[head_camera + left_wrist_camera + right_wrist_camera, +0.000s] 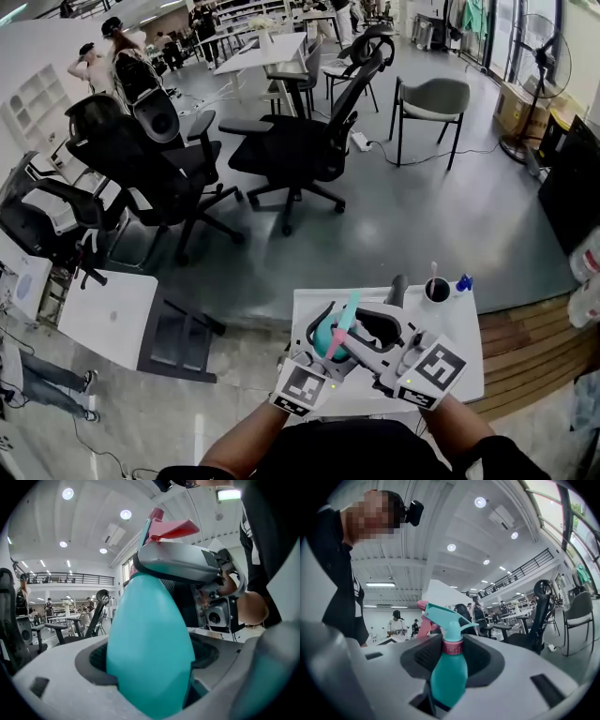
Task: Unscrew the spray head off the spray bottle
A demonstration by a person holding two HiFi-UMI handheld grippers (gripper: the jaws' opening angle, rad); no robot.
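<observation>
Lining up for the first twist, by the look of it: spray bottle (149, 620) clamped round its teal body in the jaws of the left gripper (150, 667), held up over the table (464, 349). Right gripper (452, 660) roughly level, jaws partly open either side of the pink collar (452, 646) under the spray head (444, 616), not yet pressing. Next, probably: close on the collar, then turn against the left's hold.

grey polished floor (450, 216) across an open hall. black office chairs (300, 141) and one grey chair (433, 98) stand near long white tables (267, 52). standing fan (544, 66) at right, with a wooden floor strip (534, 347) nearer the camera. round ceiling lights (480, 501) lit. railed balcony (70, 578) along the far wall. tall windows (548, 498) on one side.
</observation>
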